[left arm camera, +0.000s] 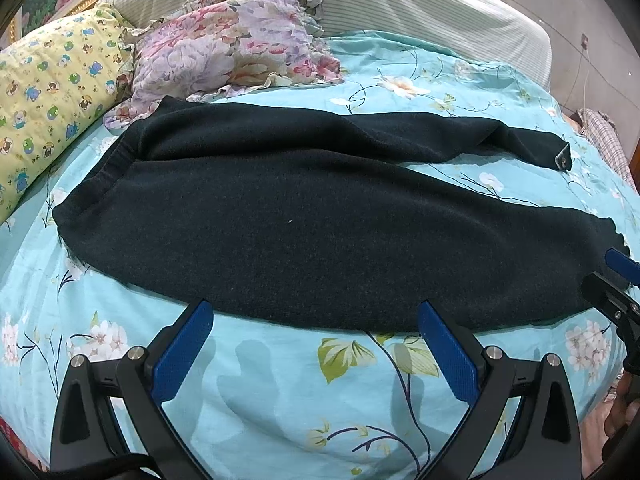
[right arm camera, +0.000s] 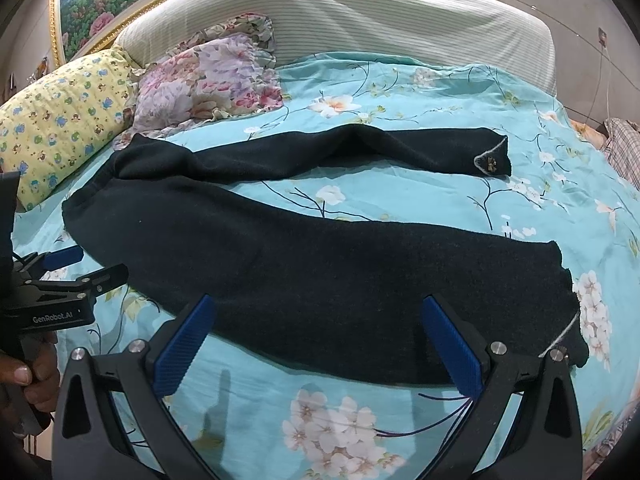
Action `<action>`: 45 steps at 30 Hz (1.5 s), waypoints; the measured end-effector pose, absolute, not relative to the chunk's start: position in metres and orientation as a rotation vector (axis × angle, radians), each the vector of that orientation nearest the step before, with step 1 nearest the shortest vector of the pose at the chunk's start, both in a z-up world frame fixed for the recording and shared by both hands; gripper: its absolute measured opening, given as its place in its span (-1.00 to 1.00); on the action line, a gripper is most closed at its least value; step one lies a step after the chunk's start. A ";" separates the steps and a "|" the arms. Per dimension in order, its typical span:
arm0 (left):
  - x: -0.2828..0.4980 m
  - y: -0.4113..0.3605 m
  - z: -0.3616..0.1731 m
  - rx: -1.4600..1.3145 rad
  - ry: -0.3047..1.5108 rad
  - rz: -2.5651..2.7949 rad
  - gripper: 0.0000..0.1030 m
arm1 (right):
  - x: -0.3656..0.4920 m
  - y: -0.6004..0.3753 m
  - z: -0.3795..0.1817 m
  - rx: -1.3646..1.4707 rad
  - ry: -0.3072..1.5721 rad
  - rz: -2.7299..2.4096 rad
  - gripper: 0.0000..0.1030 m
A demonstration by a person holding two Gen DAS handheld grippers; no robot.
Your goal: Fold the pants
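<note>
Dark navy pants (left arm camera: 304, 216) lie spread flat on the bed, waistband to the left, two legs running right in a V. They also show in the right wrist view (right arm camera: 320, 264). The far leg ends in a cuff with a small grey trim (right arm camera: 490, 160). My left gripper (left arm camera: 316, 312) is open and empty, its blue pads at the near edge of the near leg. My right gripper (right arm camera: 316, 304) is open and empty over the near leg close to its cuff end. Each gripper shows in the other's view: the right one (left arm camera: 618, 276) at the cuff, the left one (right arm camera: 76, 268) near the waistband.
The bed has a turquoise floral sheet (left arm camera: 280, 392). A yellow cartoon-print pillow (left arm camera: 48, 96) and a pink floral pillow (left arm camera: 224, 48) lie at the back left by the striped headboard (right arm camera: 360, 12). Checked fabric (right arm camera: 624, 144) lies at the right edge.
</note>
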State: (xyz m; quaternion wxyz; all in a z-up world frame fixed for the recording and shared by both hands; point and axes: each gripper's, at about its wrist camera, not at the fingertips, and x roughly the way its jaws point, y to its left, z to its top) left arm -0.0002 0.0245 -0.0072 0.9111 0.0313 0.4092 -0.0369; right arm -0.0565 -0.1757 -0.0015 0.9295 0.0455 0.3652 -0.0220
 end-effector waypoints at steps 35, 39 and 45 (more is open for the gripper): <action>0.127 -0.090 0.017 0.488 0.773 -0.390 0.99 | 0.021 -0.306 0.022 0.486 0.763 -0.145 0.85; 0.151 -0.116 0.007 0.547 0.792 -0.454 0.99 | 0.046 -0.333 0.005 0.609 0.829 -0.182 0.53; 0.190 -0.138 -0.025 0.609 0.868 -0.501 0.83 | 0.067 -0.370 -0.024 0.816 0.857 -0.233 0.15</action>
